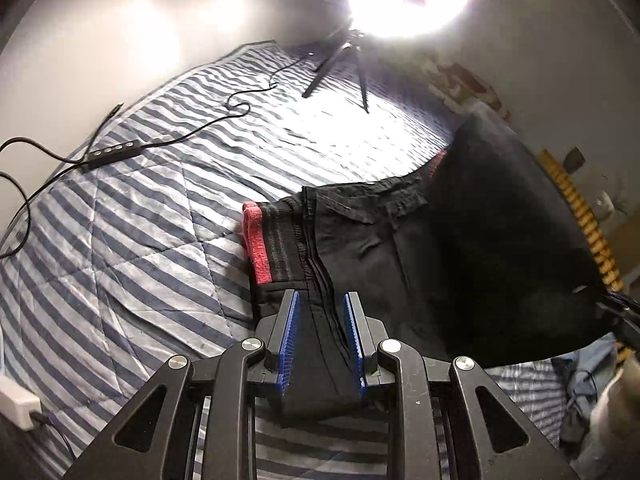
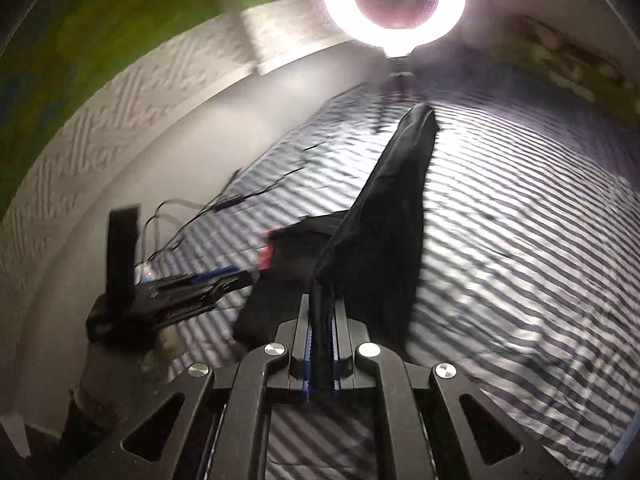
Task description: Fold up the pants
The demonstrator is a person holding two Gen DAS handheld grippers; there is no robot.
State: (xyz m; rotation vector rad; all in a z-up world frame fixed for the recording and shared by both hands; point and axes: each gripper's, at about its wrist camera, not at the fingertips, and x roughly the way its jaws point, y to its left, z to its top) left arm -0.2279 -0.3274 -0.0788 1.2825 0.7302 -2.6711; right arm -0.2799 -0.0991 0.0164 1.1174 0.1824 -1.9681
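The black pants [image 1: 460, 248] lie partly on the striped quilt [image 1: 160, 208], one end lifted off it; soft, light cloth that sags and slides, so it is best held at thick edges such as the ribbed waistband with its red trim [image 1: 258, 248]; the left gripper [image 1: 322, 320] has its blue ridged pads apart, cloth lying loose between them, unpressed; the right gripper [image 2: 320, 320] is clamped tight on a bunched fold, which hangs in a limp drape; a ring light [image 2: 394, 0] glares beyond

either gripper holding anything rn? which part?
Right gripper is shut on a bunched edge of the black fabric pants. Left gripper straddles them near the red-trimmed waistband; pads not pressing.
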